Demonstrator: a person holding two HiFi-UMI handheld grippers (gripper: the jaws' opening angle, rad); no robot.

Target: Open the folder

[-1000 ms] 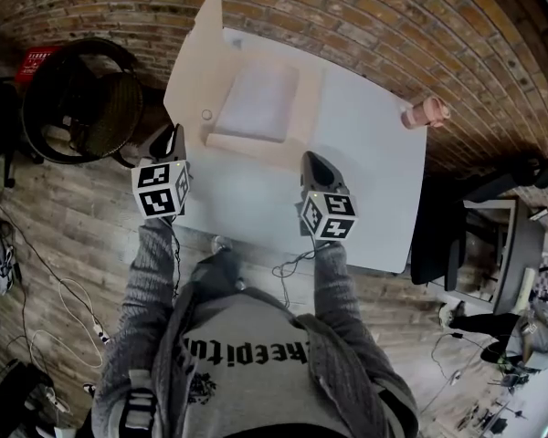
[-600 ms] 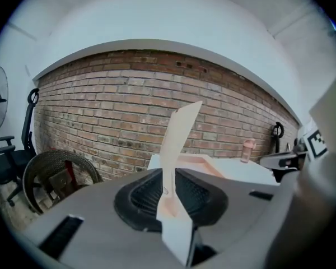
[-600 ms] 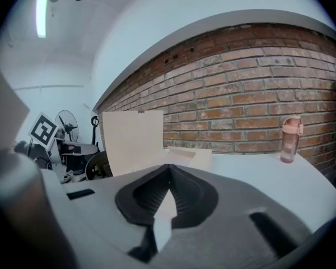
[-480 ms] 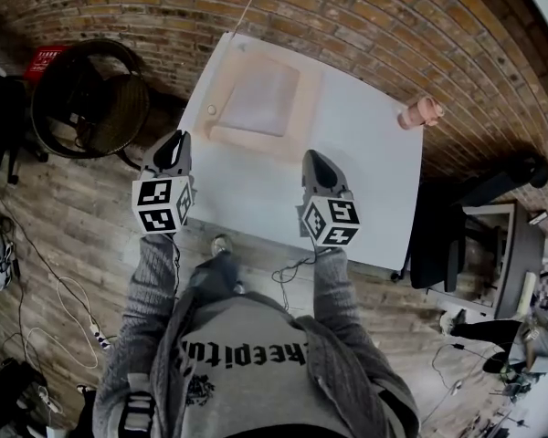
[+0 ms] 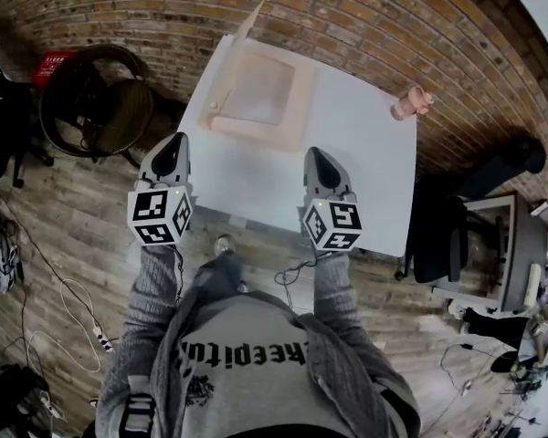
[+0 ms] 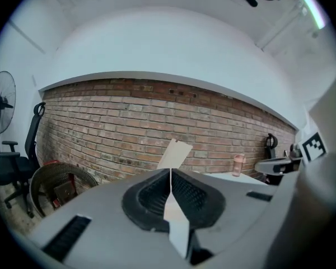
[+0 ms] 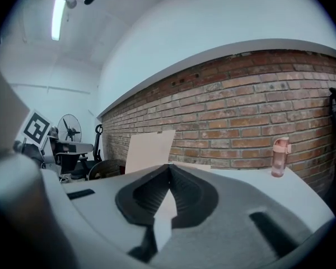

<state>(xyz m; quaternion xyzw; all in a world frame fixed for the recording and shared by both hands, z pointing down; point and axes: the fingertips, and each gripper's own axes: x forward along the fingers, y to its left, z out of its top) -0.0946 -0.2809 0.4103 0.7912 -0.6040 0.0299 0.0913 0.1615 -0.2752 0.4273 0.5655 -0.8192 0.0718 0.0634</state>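
The beige folder (image 5: 260, 94) lies on the white table (image 5: 347, 162) at its far left, with a pale sheet showing inside. Its cover (image 5: 248, 18) stands up along the left edge. It also shows as a tall flap (image 6: 175, 153) in the left gripper view and as a broad panel (image 7: 150, 150) in the right gripper view. My left gripper (image 5: 171, 151) hovers off the table's left front corner. Its jaws have just been closing and are shut with nothing between them. My right gripper (image 5: 318, 164) hangs over the table's front part, shut and empty. Both are well short of the folder.
A pink bottle (image 5: 411, 101) stands at the table's far right corner. A round dark chair (image 5: 96, 99) and a red crate (image 5: 50, 67) sit left of the table, a black office chair (image 5: 438, 235) to its right. Cables lie on the wooden floor (image 5: 36, 336).
Both grippers have drawn back from the folder and risen. The cover, spread wide to the left a second ago beside the left gripper, now stands nearly upright on its own.
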